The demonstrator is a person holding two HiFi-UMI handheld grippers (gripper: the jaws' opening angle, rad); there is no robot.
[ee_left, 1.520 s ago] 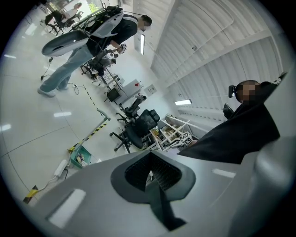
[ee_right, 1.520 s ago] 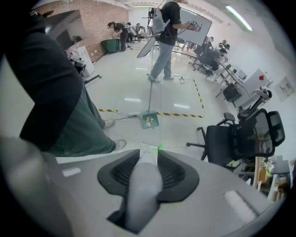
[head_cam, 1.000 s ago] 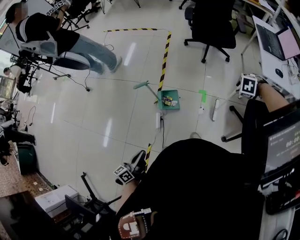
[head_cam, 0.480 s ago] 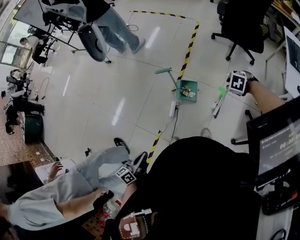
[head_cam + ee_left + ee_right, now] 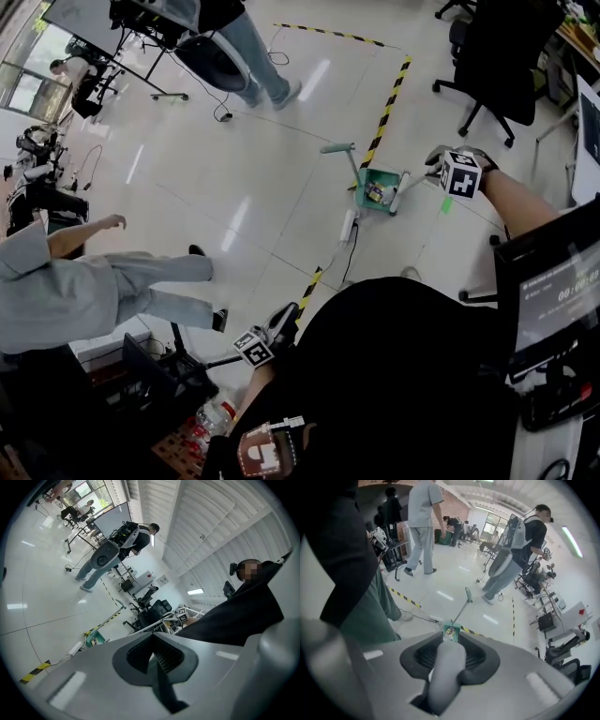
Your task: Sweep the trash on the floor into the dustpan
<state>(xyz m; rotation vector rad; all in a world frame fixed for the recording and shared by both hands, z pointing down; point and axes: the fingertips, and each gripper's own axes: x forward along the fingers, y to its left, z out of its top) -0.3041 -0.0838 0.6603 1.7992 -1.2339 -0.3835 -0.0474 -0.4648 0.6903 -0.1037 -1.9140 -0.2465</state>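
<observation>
The green dustpan stands on the floor beside the yellow-black tape, with small bits of trash inside and its long handle pointing up-left. My right gripper is just right of it, shut on the pale broom handle. The broom's white lower end reaches the pan's right edge. In the right gripper view the dustpan shows straight past the jaws. My left gripper hangs low by my body, shut with nothing in it. In the left gripper view the dustpan lies far off.
A white power strip with a cable lies just below the dustpan. Yellow-black floor tape runs past it. A black office chair stands at the top right, and a screen at right. One person in grey stands at left and another at top.
My right gripper has swung left with the broom, from the desk side to right beside the dustpan. The person in grey at left has come upright. My left gripper stays put.
</observation>
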